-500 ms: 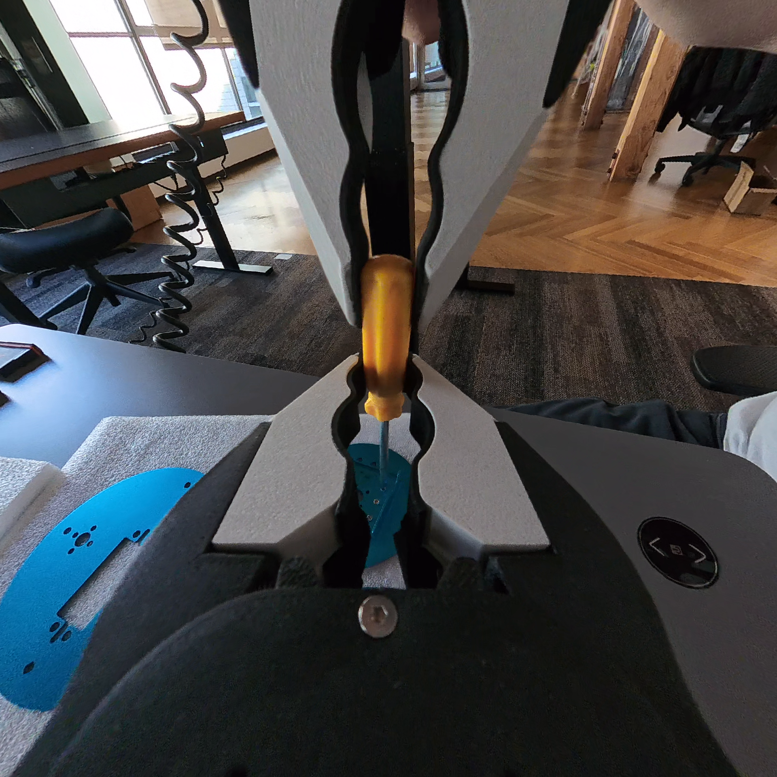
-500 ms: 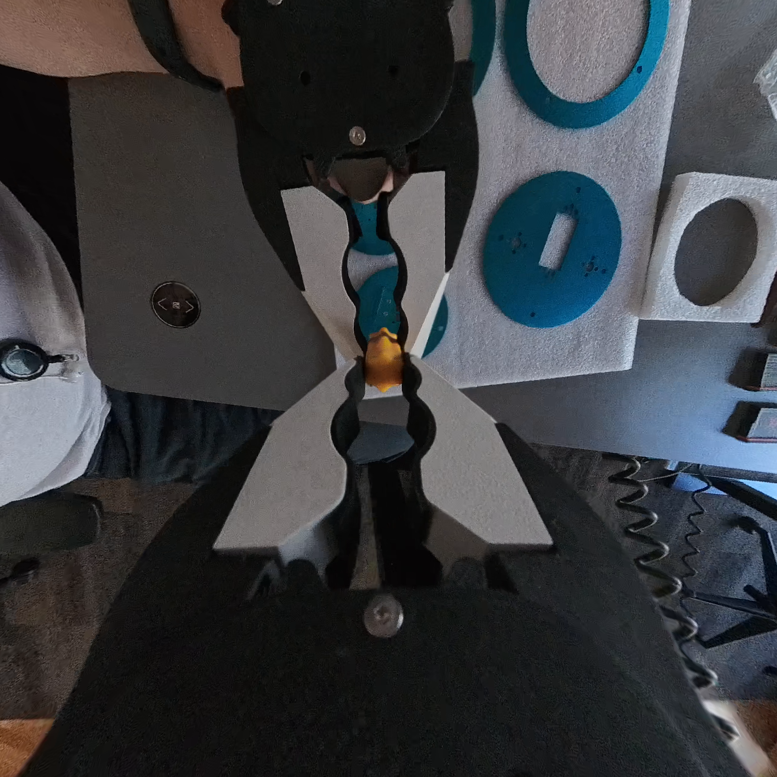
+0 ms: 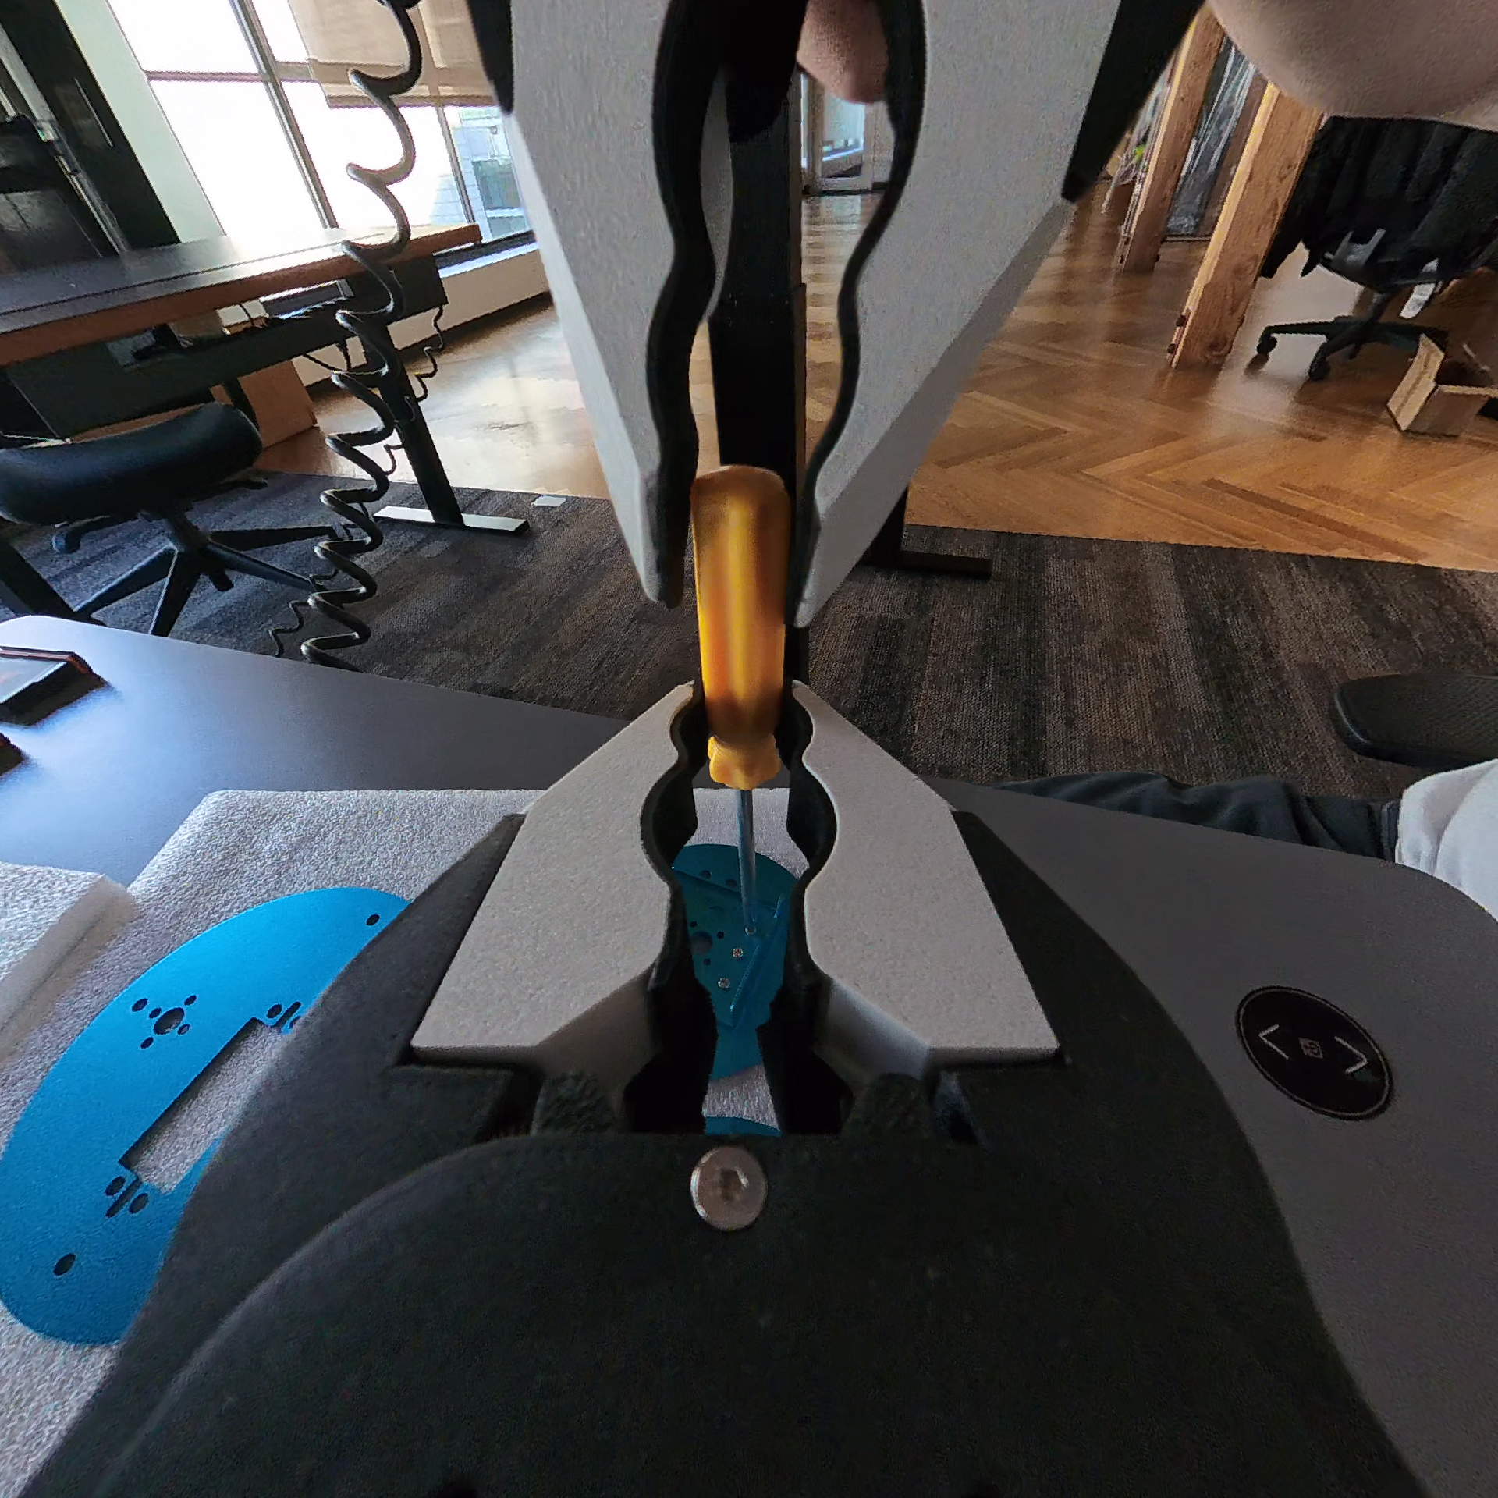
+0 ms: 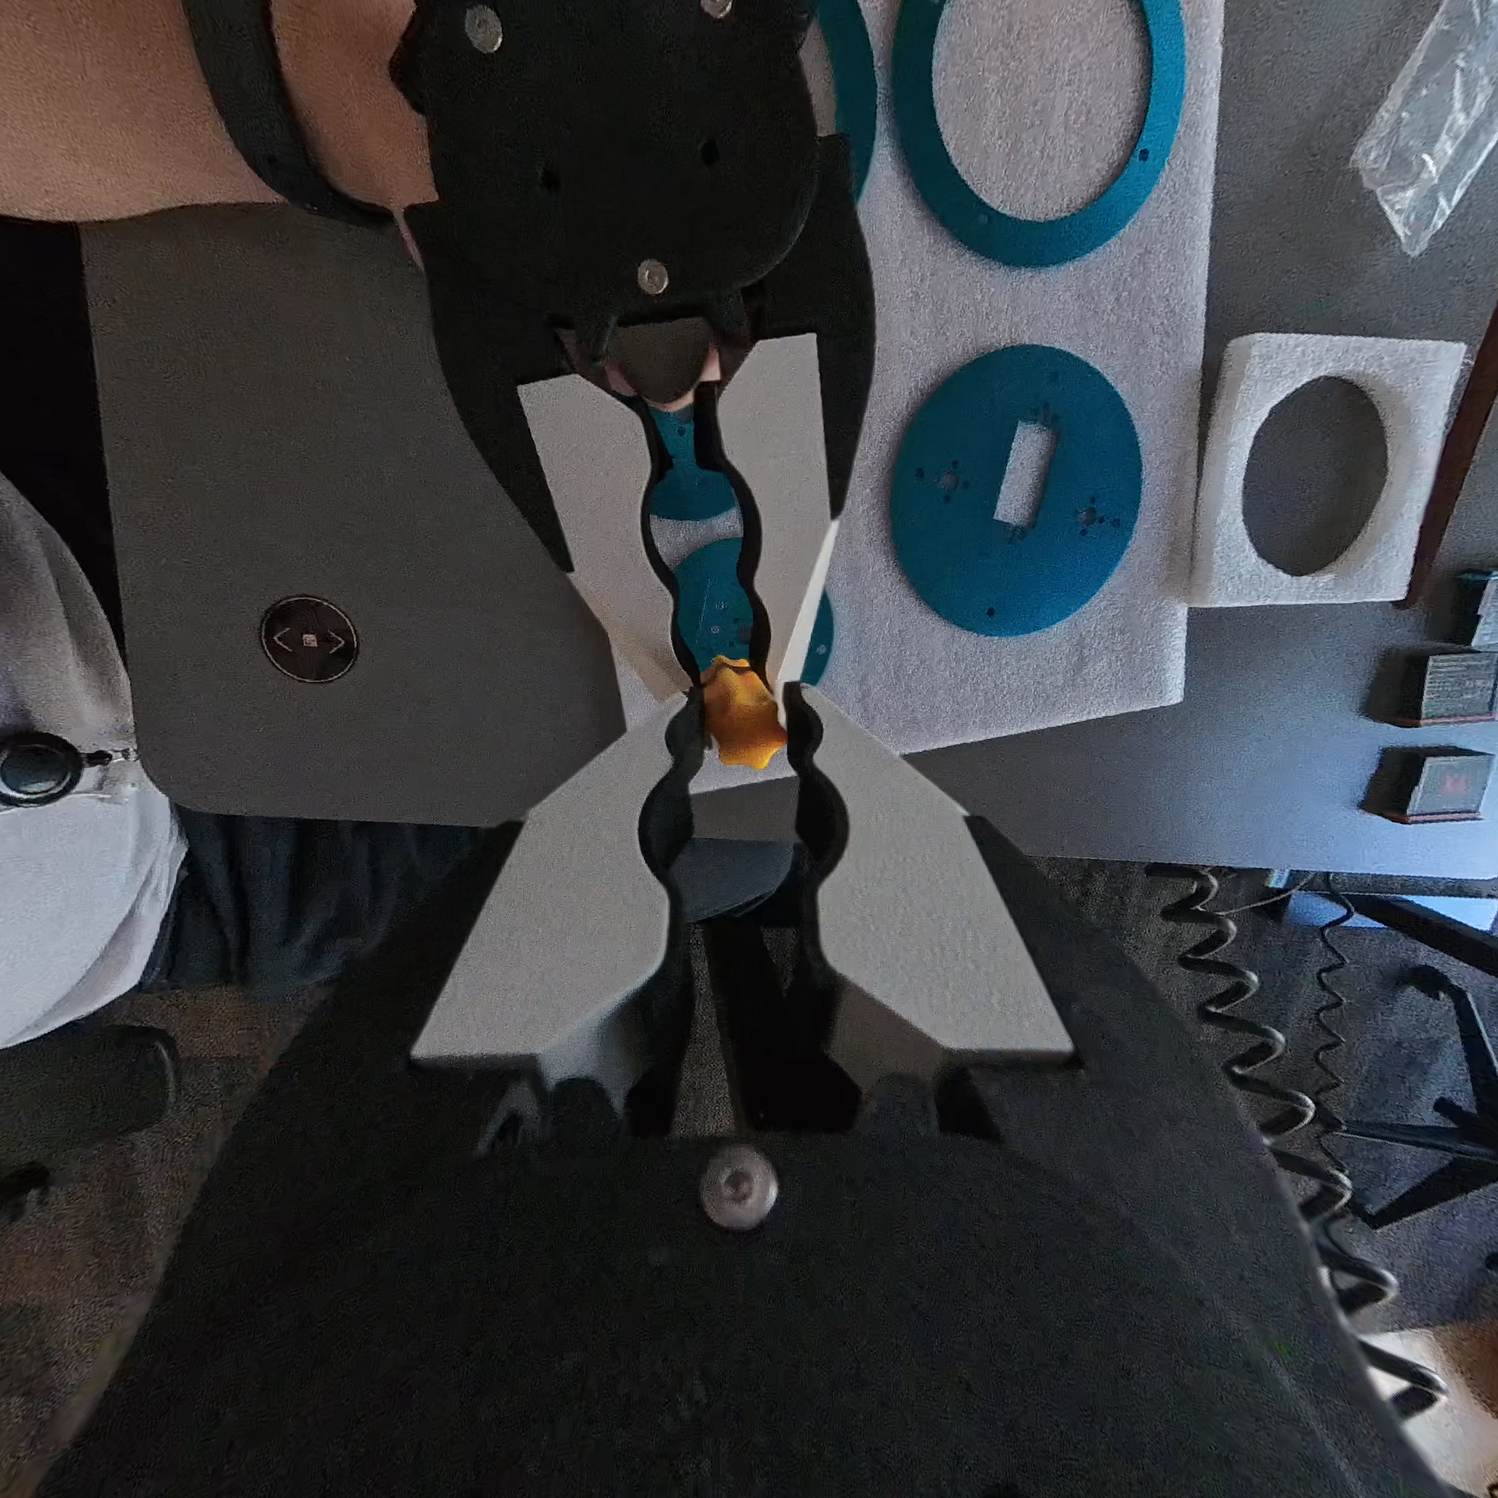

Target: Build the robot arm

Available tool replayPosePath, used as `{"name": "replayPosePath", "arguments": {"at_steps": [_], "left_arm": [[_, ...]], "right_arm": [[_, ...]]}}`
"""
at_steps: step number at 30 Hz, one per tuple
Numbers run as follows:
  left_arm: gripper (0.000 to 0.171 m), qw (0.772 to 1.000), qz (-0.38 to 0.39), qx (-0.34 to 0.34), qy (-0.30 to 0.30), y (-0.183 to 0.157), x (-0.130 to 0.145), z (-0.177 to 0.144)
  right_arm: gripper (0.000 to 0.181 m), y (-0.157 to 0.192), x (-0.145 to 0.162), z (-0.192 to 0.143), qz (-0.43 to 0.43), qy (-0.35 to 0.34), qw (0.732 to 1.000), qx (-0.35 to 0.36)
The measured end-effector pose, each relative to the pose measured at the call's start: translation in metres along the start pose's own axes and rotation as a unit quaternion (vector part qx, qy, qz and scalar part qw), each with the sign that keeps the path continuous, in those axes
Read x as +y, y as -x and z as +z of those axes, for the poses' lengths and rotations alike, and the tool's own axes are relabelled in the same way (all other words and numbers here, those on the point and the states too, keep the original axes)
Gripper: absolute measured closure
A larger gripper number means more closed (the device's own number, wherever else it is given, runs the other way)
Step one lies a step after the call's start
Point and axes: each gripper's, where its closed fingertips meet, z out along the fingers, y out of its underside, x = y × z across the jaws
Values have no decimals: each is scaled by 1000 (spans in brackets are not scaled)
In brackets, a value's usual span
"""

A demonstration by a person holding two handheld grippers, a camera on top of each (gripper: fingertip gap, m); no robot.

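A screwdriver with an orange handle (image 3: 739, 616) stands upright. Its thin shaft points down onto a small blue plate with holes and a bracket (image 3: 729, 956). My left gripper (image 3: 743, 691) is shut around the lower end of the handle. My right gripper (image 3: 734, 608) comes down from above and is shut on the upper part of the handle. In the right wrist view, the handle's end (image 4: 742, 717) sits between my right gripper's tips (image 4: 742, 693). There my left gripper (image 4: 734, 681) meets it from the far side, over the small blue plate (image 4: 713, 592).
The plate lies on a white foam mat (image 4: 1054, 324) on a grey desk (image 4: 324, 405). A blue disc with a rectangular slot (image 4: 956, 551) and a blue ring (image 4: 1046, 235) also lie on the mat. To the right are a foam block with an oval hole (image 4: 1232, 389), a plastic bag (image 4: 1435, 138) and small dark boxes (image 4: 1451, 689). A coiled cable (image 4: 1248, 1054) hangs off the desk edge.
My right gripper has turned a little about the screwdriver handle. The screwdriver stays upright on the small blue plate, and my left gripper stays where it was.
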Motion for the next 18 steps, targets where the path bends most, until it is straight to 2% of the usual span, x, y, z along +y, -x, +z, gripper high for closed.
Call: {"name": "replayPosePath", "arguments": {"at_steps": [3, 5, 7, 9, 12, 15, 18], "left_arm": [[156, 1000, 4, 4, 1, -3, 0, 1], [155, 1000, -1, -1, 8, -2, 1, 2], [155, 1000, -1, -8, 17, 0, 2, 3], [156, 1000, 5, -10, 16, 0, 3, 3], [156, 1000, 5, -4, 12, 0, 3, 0], [156, 1000, 10, 0, 10, -2, 3, 2], [156, 1000, 7, 7, 7, -2, 3, 1]], "right_arm": [[162, 2, 4, -1, 19, 19, 999, -21], [164, -1, 9, -1, 72, 35, 997, -11], [165, -4, 13, -1, 165, 41, 986, -2], [165, -4, 14, -2, 199, 40, 979, 7], [164, -4, 8, 0, 158, 21, 987, 11], [159, -4, 5, -1, 69, 15, 997, 3], [165, 1, 2, -1, 8, 6, 1000, -10]]}}
